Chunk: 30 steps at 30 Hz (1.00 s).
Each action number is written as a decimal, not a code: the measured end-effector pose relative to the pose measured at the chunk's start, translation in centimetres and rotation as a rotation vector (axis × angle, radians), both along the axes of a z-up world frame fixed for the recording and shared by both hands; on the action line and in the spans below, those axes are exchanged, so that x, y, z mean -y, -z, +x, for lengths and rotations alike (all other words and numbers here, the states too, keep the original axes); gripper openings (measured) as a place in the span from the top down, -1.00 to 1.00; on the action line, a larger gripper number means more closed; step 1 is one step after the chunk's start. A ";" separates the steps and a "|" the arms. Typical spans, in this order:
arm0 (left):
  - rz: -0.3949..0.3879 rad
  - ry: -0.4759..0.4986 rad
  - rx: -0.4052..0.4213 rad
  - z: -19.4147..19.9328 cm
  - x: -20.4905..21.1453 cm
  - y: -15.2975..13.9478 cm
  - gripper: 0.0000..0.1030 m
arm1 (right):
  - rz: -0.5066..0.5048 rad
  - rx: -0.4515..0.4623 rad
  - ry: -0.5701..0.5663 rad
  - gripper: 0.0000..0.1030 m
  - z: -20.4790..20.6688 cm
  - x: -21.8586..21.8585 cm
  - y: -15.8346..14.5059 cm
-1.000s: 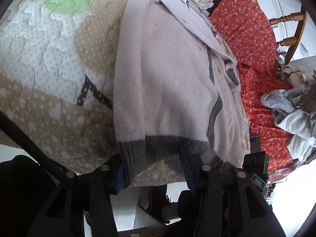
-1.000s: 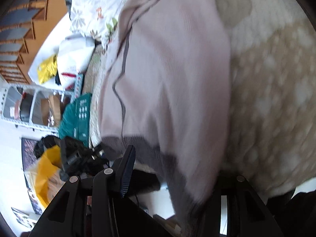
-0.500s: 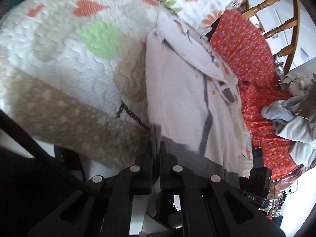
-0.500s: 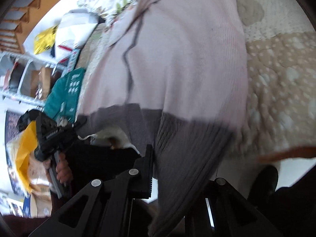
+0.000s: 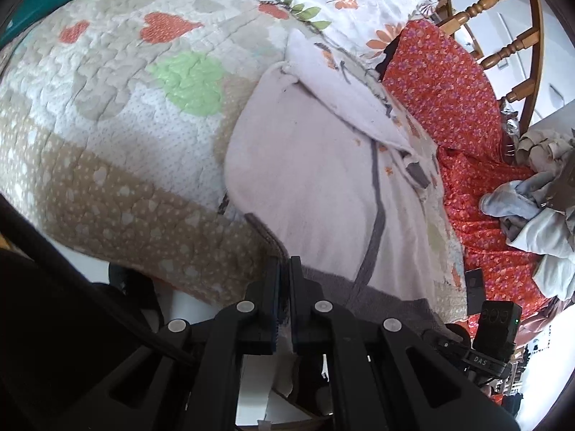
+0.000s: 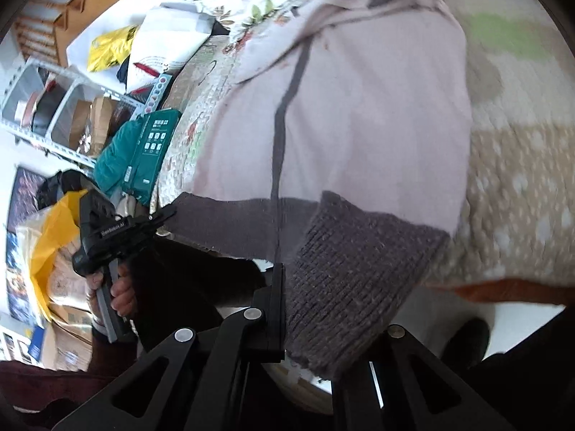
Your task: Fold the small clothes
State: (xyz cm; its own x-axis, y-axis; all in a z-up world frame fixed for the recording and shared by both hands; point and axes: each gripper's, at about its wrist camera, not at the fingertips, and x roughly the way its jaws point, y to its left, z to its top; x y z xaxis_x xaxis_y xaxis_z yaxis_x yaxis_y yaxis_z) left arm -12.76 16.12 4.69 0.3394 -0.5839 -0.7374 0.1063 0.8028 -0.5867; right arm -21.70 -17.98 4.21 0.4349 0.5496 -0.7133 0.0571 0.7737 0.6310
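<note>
Left wrist view: left tool [image 5: 284, 280] clamped the grey ribbed hem of the pink sweater [image 5: 323, 186], which lay on the quilted bedspread [image 5: 107, 115]. Right tool [image 6: 316, 309] pinched the hem's other corner, lifted.

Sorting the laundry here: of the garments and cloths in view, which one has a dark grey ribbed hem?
The pale pink knit sweater on the quilt; both grippers' jaws clamp its grey hem. The orange floral cloth and the crumpled pale clothes show none.
</note>
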 end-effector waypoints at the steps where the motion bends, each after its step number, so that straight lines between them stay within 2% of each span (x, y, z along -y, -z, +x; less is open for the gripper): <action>1: -0.003 -0.001 0.007 0.3 0.1 -0.3 0.93 | -0.013 0.006 -0.004 0.91 0.2 0.1 -0.4; 4: -0.017 -0.008 0.032 2.2 0.2 -1.8 0.93 | -0.042 0.038 0.002 0.91 1.7 0.9 -1.9; 8: -0.011 -0.001 0.089 7.2 1.7 -4.3 0.93 | -0.093 0.120 0.034 0.91 5.7 2.5 -5.2; 11: -0.018 -0.008 0.091 13.1 3.3 -5.3 0.93 | -0.123 0.163 0.081 0.91 10.0 4.2 -7.2; 15: -0.032 -0.037 0.059 21.1 6.2 -5.2 0.93 | -0.139 0.170 0.169 0.91 16.3 7.6 -8.0; 20: 0.001 -0.091 0.062 28.2 9.3 -3.6 0.93 | -0.150 0.117 0.278 0.91 23.8 11.4 -6.2; 26: 0.026 -0.136 0.036 32.3 10.6 -1.2 0.93 | -0.086 0.067 0.330 0.91 29.0 14.9 -3.2; 30: 0.122 -0.163 0.117 33.9 11.5 -1.4 0.93 | -0.067 0.047 0.357 0.91 31.6 16.1 -1.3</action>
